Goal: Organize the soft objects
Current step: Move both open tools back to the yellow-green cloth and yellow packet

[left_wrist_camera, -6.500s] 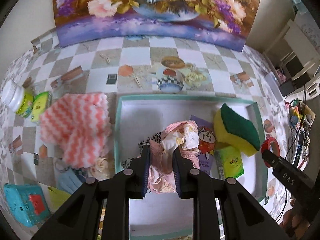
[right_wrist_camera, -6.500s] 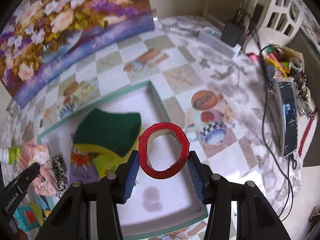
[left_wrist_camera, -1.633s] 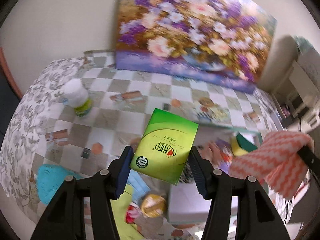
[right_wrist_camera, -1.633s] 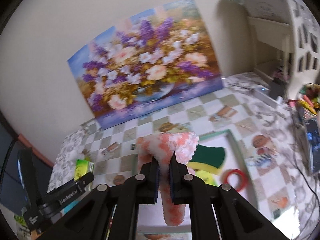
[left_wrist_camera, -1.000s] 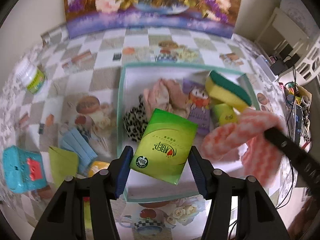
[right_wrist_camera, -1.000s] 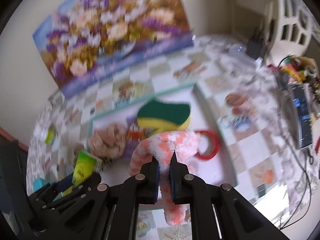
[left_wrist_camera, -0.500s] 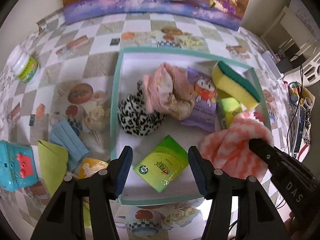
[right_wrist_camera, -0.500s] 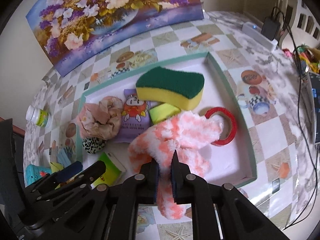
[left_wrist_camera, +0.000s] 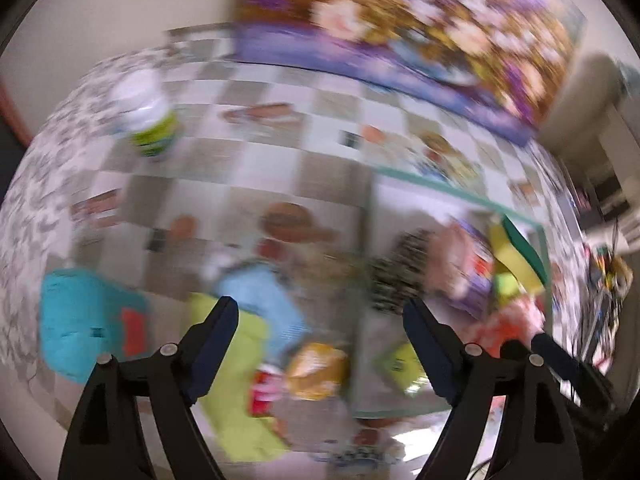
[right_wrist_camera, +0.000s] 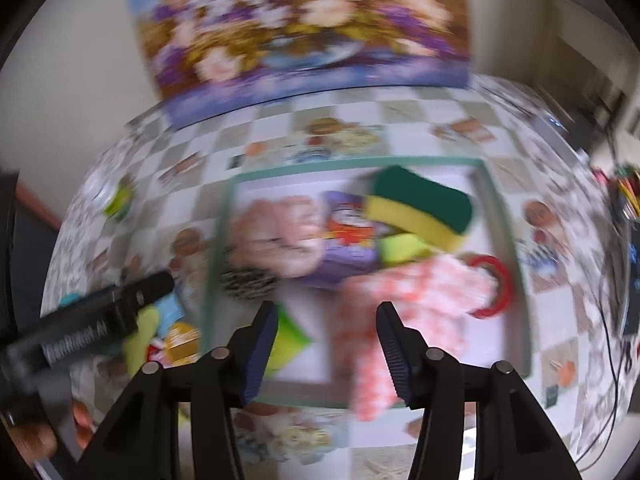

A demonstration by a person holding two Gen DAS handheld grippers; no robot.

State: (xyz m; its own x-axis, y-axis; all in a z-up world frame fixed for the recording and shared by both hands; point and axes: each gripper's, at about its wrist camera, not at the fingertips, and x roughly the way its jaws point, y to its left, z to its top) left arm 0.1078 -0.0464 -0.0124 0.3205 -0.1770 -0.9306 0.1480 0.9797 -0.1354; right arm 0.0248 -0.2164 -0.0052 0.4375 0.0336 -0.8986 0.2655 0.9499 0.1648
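Note:
Both views are motion-blurred. My left gripper (left_wrist_camera: 318, 306) is open and empty, above the table left of the teal-rimmed tray (left_wrist_camera: 452, 193). Below it lie a blue face mask (left_wrist_camera: 264, 300), a yellow-green cloth (left_wrist_camera: 240, 364) and a teal box (left_wrist_camera: 80, 320). My right gripper (right_wrist_camera: 326, 312) is open and empty above the tray's (right_wrist_camera: 356, 165) near side. The pink-and-white cloth (right_wrist_camera: 416, 300) lies in the tray, draped over its front rim. Also inside are a green tissue pack (right_wrist_camera: 290, 338), a pink scrunchie (right_wrist_camera: 276, 236), a leopard scrunchie (right_wrist_camera: 248, 280), a purple packet (right_wrist_camera: 348, 240) and a green-yellow sponge (right_wrist_camera: 420, 208).
A red tape ring (right_wrist_camera: 496, 284) lies at the tray's right side. A white bottle (left_wrist_camera: 146, 120) stands far left. A flower painting (right_wrist_camera: 304, 36) leans on the wall behind. A yellow snack packet (left_wrist_camera: 316, 368) lies left of the tray. Cables and clutter (left_wrist_camera: 608, 280) crowd the right edge.
My right gripper has opened and let the pink-and-white cloth fall into the tray. My left gripper, open since dropping the tissue pack, has swung left toward the items beside the tray.

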